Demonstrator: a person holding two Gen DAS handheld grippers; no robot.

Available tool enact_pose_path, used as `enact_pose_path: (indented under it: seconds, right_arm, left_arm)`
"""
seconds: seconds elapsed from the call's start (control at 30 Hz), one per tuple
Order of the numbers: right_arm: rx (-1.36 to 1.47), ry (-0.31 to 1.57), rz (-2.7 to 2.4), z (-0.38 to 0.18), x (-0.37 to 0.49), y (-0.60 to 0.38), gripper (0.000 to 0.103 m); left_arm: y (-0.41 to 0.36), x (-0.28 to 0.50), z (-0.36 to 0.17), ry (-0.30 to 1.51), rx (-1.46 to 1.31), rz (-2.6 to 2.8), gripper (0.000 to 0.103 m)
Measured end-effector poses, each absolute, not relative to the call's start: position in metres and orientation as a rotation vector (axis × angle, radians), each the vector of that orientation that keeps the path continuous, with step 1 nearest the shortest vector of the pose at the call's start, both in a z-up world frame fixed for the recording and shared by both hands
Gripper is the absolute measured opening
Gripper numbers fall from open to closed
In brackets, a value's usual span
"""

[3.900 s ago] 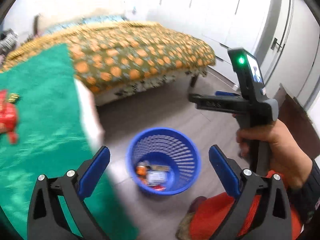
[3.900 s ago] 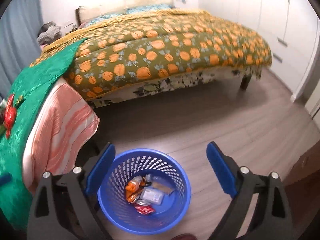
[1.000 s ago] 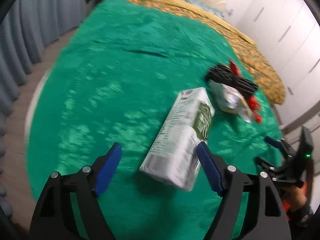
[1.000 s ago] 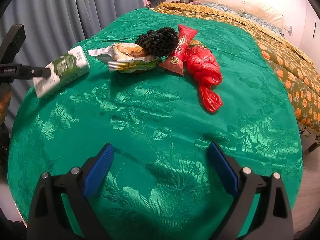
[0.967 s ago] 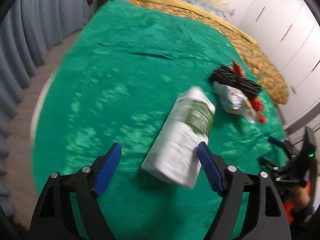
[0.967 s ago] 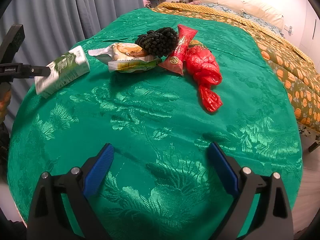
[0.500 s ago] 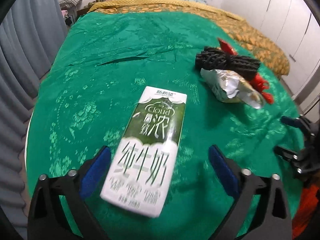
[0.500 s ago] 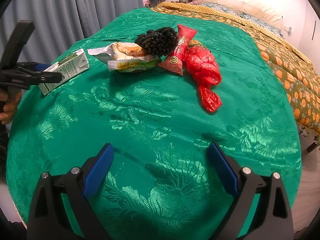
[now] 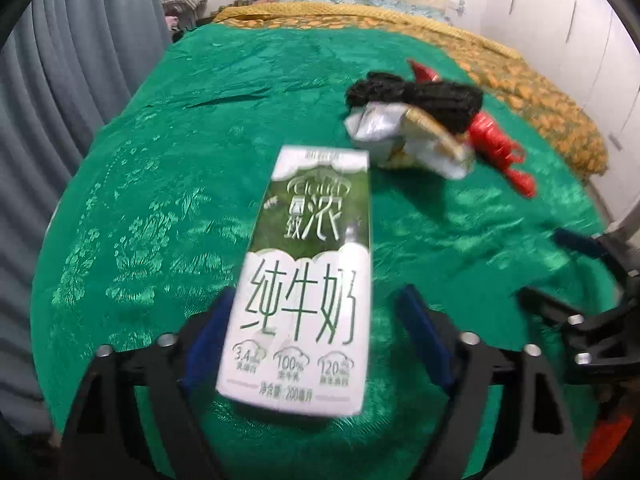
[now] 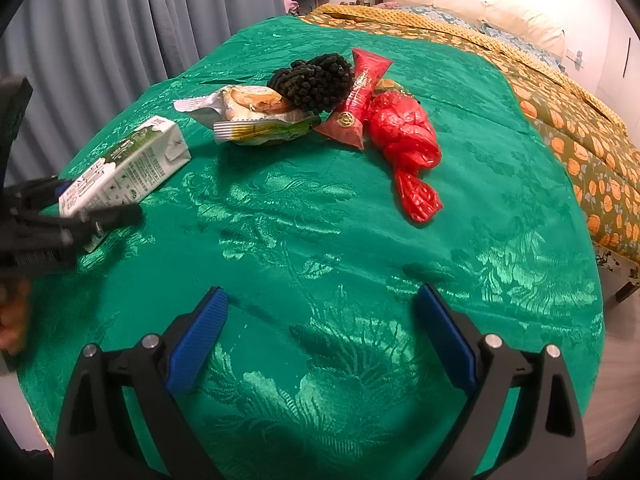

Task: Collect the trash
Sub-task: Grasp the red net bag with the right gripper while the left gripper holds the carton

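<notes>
Since half a second ago my left gripper [image 9: 316, 336] has closed in around the milk carton [image 9: 306, 292], jaws just opening, not yet pressing. My idle right gripper [image 10: 320, 336] gapes empty. A skewed squeeze could shove the carton off the green cloth [image 9: 168, 168].

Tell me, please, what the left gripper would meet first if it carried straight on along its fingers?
The milk carton: it already lies between the open fingers of the left gripper, whose jaws have just been widening. Whether either pad touches it yet is unclear.

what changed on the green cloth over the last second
The left claw swung in over the milk carton, and its jaws have just been opening; the carton lies between them, not yet gripped. The right claw stayed open in place. The wrappers and red bag did not move.
</notes>
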State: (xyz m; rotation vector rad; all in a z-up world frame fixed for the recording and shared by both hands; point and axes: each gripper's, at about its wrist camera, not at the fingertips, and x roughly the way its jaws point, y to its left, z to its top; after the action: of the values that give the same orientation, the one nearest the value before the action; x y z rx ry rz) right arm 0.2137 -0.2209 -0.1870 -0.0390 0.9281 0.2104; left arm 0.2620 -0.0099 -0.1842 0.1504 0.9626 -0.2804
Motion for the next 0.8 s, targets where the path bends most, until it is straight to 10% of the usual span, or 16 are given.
enact_pose_path:
  seconds: [0.67,0.8]
  right_arm:
    - [-0.127,0.938,0.132,-0.174,0.337,-0.257,0.090]
    - [-0.091,0.950,0.147,-0.176,0.342,-0.259,0.047]
  left_arm:
    - [-0.008,0.268,-0.190,0.958,0.142,-0.253,0.099]
    - [-0.008,0.268,-0.190,0.958,0.141,-0.254,0.099]
